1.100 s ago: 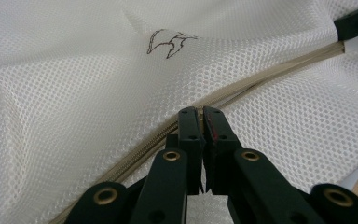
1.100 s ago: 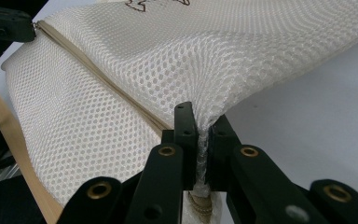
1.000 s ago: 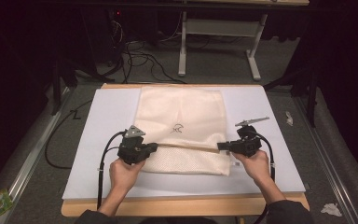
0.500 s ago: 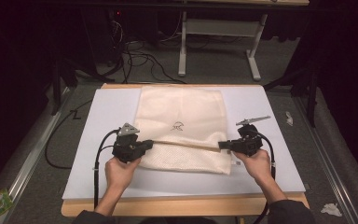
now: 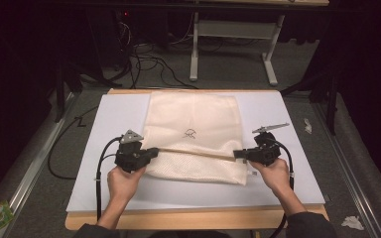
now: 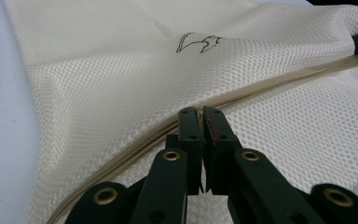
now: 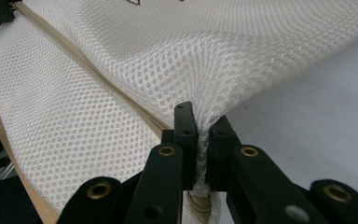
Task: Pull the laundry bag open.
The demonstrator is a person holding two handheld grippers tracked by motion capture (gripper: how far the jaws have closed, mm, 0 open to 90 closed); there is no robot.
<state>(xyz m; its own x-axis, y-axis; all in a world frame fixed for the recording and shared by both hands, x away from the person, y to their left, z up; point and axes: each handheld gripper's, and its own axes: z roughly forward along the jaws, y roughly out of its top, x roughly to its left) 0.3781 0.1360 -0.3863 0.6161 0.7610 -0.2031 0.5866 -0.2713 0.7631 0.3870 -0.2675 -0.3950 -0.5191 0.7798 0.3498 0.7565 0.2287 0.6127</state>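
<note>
Bag: a cream mesh fabric bag [image 5: 193,136] with a tan zipper lies flat on the white sheet [image 5: 283,114] covering the wooden table [image 5: 188,220]; it occupies the centre of the sheet, running from 12 o'clock down toward 6 o'clock in the high view.
Zipper: the tan zipper [image 5: 193,151] crosses the bag's near part from 9 o'clock to 3 o'clock, stretched in a straight line between the two tools.
Emblem: a small dark outline logo [image 5: 190,133] sits mid-bag, just beyond the zipper at 12 o'clock from it.
Left gripper: the left gripper [image 6: 200,122] is at the bag's 9 o'clock edge; jaws closed down to a thin slit, pinching the zipper line of the mesh.
Right gripper: the right gripper [image 7: 200,128] is at the bag's 3 o'clock edge; jaws nearly together, clamping a gathered fold of mesh at the zipper's end, the fabric lifted into a ridge.
Hands: left hand [image 5: 124,181] and right hand [image 5: 274,173] hold the tools from 6 o'clock.
</note>
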